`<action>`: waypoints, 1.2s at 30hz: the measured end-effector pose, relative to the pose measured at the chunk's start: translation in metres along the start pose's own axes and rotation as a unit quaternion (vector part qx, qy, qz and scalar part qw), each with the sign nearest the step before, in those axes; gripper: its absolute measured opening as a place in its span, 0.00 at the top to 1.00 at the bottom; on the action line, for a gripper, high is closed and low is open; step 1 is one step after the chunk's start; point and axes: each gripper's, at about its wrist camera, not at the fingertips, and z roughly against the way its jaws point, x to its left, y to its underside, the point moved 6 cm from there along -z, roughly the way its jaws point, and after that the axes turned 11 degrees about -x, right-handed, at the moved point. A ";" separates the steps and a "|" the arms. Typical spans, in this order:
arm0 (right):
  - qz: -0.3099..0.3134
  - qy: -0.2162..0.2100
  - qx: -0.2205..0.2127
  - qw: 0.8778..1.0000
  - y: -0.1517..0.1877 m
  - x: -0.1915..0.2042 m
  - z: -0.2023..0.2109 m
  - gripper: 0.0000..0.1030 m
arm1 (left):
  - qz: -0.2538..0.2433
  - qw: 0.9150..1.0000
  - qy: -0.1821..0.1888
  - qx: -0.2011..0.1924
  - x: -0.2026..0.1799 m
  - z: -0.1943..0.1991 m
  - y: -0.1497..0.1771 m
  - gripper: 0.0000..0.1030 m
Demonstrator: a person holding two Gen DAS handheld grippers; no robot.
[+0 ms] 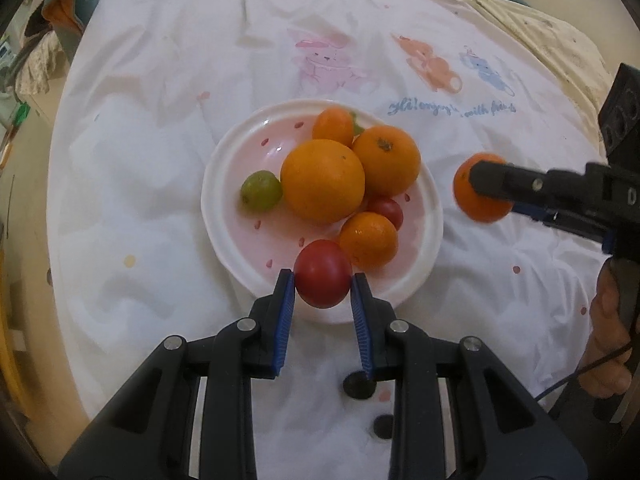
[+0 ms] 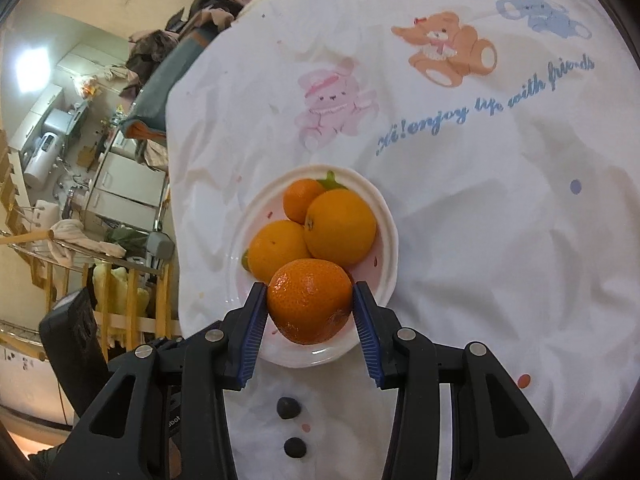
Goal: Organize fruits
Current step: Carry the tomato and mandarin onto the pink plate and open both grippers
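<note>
A person holds two black grippers with blue finger pads over a white cloth printed with cartoon bears and blue script. The left gripper pinches a red tomato between its pads, at the near rim of a white plate with pink spots. Just ahead of that gripper, on the plate, lie a small orange, a second, smaller tomato, two large oranges touching side by side, a small orange at the far rim, and a green grape off to the gripper's left. To its right, clear of the plate, the right gripper comes in from the side, clamped on a mandarin. In the right wrist view, that gripper squeezes the mandarin between its pads, over the near edge of the plate, with the oranges piled just beyond it. Two dark round spots lie on the cloth below the fingers.
</note>
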 end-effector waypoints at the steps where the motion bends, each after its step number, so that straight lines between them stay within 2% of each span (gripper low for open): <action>1: -0.001 0.003 0.003 1.000 0.001 -0.001 -0.004 0.56 | -0.001 1.000 -0.004 -0.003 0.001 -0.001 -0.001 0.76; 11: -0.002 0.033 0.021 0.999 0.006 -0.010 -0.027 0.54 | 0.040 0.999 0.009 -0.005 0.010 -0.009 -0.011 0.76; 20: 0.000 0.054 0.031 0.998 0.011 -0.016 -0.037 0.54 | 0.041 0.999 0.000 0.006 0.015 -0.015 -0.010 0.76; 21: 0.001 0.056 0.031 0.998 0.011 -0.016 -0.037 0.54 | 0.041 0.999 0.000 0.006 0.015 -0.015 -0.010 0.71; 22: 0.005 0.059 0.030 0.998 0.011 -0.016 -0.037 0.52 | 0.041 0.999 -0.002 0.005 0.015 -0.015 -0.010 0.62; 23: 0.008 0.059 0.028 0.998 0.010 -0.015 -0.036 0.44 | 0.040 0.999 -0.004 0.003 0.015 -0.015 -0.011 0.58; 26: 0.015 0.059 0.013 0.998 0.007 -0.010 -0.032 0.31 | 0.035 0.999 -0.008 -0.005 0.013 -0.012 -0.012 0.51; 28: 0.022 0.068 0.004 0.997 0.004 -0.009 -0.029 0.22 | 0.028 1.000 -0.013 -0.005 0.012 -0.011 -0.013 0.30; 30: 0.028 0.067 -0.005 0.997 0.002 -0.006 -0.025 0.22 | 0.022 0.999 -0.019 -0.015 0.012 -0.008 -0.014 0.24; 36: 0.036 0.065 -0.013 0.997 -0.003 0.000 -0.018 0.21 | 0.017 0.999 -0.021 -0.026 0.015 -0.003 -0.017 0.24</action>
